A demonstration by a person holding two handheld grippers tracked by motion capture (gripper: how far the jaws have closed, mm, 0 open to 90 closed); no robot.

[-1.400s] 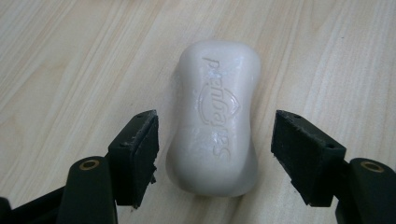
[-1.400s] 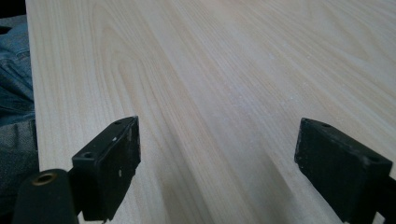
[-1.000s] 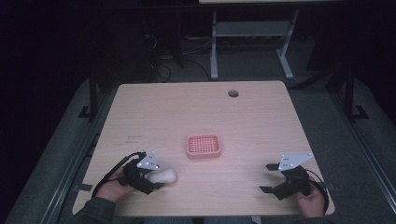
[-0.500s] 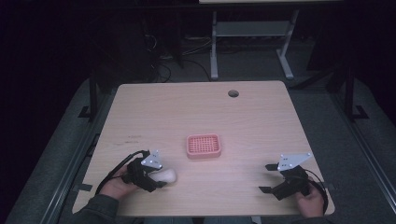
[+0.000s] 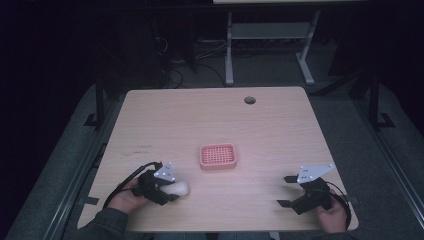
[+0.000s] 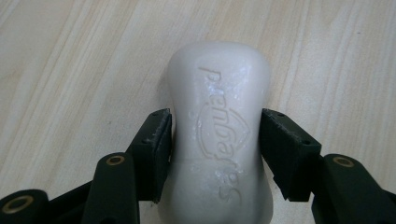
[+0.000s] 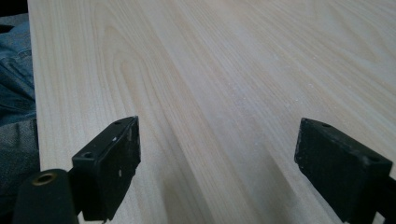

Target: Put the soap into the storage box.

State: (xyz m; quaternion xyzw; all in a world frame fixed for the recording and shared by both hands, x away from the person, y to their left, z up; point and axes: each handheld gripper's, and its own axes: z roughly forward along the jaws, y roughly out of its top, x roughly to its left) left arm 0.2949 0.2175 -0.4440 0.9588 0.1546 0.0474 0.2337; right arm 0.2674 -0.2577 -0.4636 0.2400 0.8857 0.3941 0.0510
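Table [image 5: 280,120]: pale wood, takes up the middle of the high view; bare grain runs under both gripper views.
Soap dish [image 5: 218,156]: pink, slotted, just left of frame centre in the high view, empty, up and right of the soap and apart from it.
Left gripper [image 5: 170,189]: lower left of the high view, held by a hand coming in from the bottom edge; jaws pinching the soap across its narrow waist, pads flat on both flanks in the left gripper view [image 6: 215,154].
Right gripper [image 5: 286,191]: lower right of the high view, jaws spread wide with nothing between them; bare table ahead in its own view [image 7: 217,163].
Soap [image 6: 219,135]: white bar, embossed face up, lying on the table at lower left of the high view [image 5: 180,188].
Risk, slip: the bar looks smooth and curved, with moist specks on top; a pinch at the waist could squirt it forward out of the pads on lifting.
Risk, drop short: a loose hold could let it fall on the wood before it reaches the dish.
Risk, dish shove: a low carry could knock the light dish aside.
Change, jaws: the left jaws have just been closing, soap between them, from standing clear to touching it.
Change, rest: dish, soap and right gripper sit as before.
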